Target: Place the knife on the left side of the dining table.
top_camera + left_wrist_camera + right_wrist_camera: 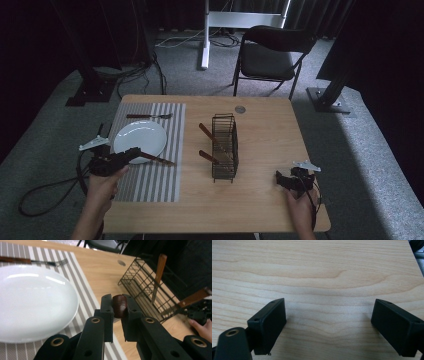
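My left gripper (pixel 131 154) is shut on the end of a brown wooden-handled utensil (pixel 159 159), which slants out low over the striped placemat (pixel 150 180) just beside the white plate (pixel 139 138). In the left gripper view the utensil's dark rounded butt (pixel 119 305) sits clamped between the two jaws, with the plate (pixel 32 302) to their left. My right gripper (pixel 281 180) rests near the table's front right corner. Its jaws (pixel 328 325) stand wide open over bare wood with nothing between them.
A black wire basket (pixel 225 147) stands mid-table with two wooden-handled utensils (pixel 206 132) leaning in it. A fork (pixel 150 116) lies on the placemat beyond the plate. A small round disc (pixel 240 109) is near the far edge. A black chair (pixel 272 55) stands behind the table.
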A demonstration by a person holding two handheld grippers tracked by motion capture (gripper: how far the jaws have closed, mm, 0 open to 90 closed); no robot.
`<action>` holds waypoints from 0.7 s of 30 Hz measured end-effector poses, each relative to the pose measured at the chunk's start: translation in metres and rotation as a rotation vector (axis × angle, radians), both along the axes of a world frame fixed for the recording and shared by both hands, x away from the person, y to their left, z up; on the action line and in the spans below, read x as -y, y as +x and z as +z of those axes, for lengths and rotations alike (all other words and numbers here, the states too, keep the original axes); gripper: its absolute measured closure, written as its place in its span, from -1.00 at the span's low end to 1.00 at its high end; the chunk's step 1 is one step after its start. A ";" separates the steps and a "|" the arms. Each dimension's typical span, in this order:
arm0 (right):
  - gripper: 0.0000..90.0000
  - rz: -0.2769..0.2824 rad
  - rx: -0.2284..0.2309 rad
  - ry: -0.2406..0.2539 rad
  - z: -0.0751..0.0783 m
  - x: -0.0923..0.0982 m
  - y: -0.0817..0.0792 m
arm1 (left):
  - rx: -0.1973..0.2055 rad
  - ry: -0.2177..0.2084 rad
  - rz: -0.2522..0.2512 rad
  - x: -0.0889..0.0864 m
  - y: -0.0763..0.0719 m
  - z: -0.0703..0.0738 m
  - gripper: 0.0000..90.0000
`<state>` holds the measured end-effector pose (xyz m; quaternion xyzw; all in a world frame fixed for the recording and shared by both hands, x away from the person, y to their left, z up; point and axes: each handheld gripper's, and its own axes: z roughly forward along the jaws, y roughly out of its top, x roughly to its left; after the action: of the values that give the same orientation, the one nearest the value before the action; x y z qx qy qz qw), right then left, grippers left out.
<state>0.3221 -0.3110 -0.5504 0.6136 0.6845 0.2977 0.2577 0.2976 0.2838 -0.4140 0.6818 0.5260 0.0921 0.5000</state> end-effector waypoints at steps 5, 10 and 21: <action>-0.74 0.000 0.000 0.000 0.000 0.000 0.000 | -0.033 -0.020 -0.010 -0.006 -0.007 -0.011 0.80; -0.73 0.000 -0.001 0.000 0.000 0.000 0.000 | -0.057 -0.054 -0.007 -0.010 -0.011 -0.021 0.80; -0.74 -0.001 -0.001 0.001 0.000 0.000 0.000 | -0.084 -0.093 0.063 -0.027 -0.009 -0.039 0.71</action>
<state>0.3220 -0.3108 -0.5503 0.6142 0.6841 0.2976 0.2573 0.2888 0.3103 -0.4526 0.6443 0.5715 0.0547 0.5053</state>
